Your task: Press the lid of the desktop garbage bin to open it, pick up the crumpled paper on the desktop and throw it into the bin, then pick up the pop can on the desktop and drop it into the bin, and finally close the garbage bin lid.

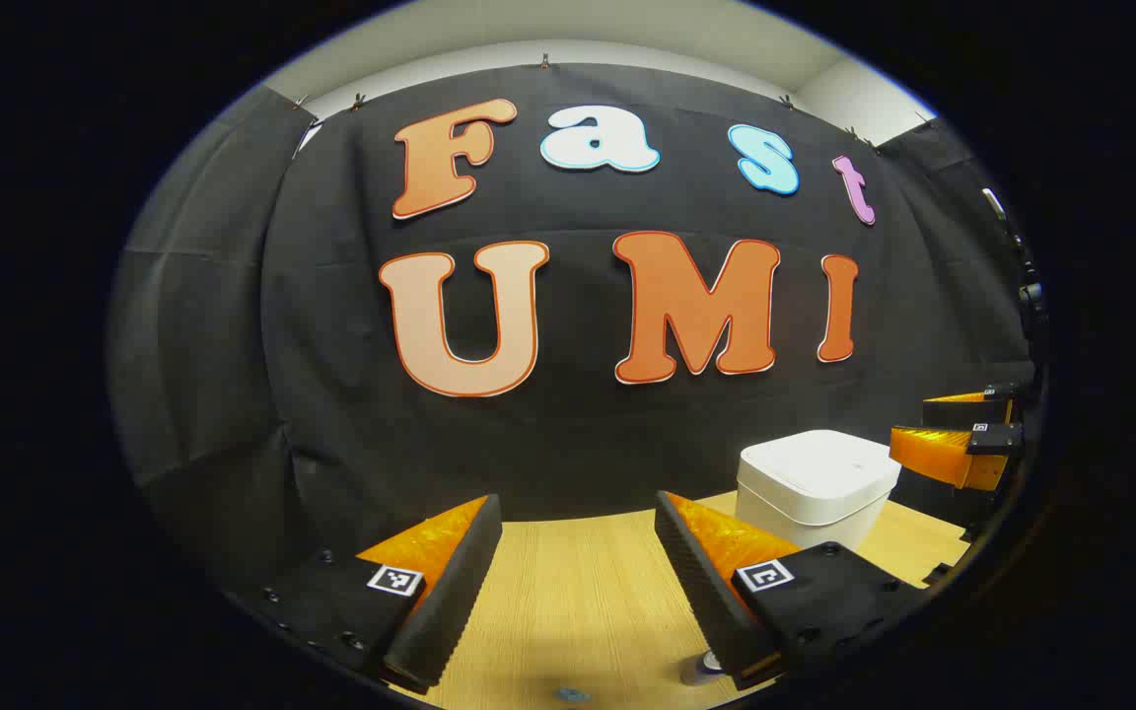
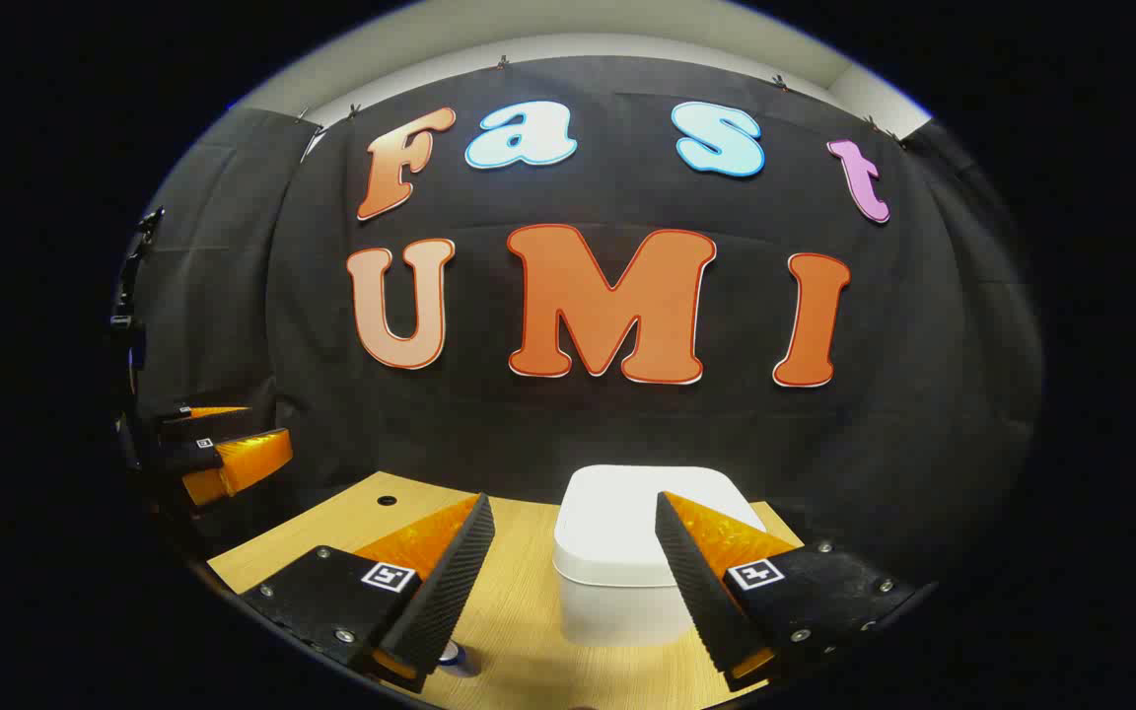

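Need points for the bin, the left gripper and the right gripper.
garbage bin (image 2: 627,513): right gripper view, on its closed white lid.
left gripper (image 1: 578,518): left gripper view, midway between its fingertips.
right gripper (image 2: 576,515): right gripper view, midway between its fingertips.

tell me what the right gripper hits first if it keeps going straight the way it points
Most likely the white bin, lid closed, standing just ahead between the open right gripper's fingers on the wooden table. Depth is hard to judge.
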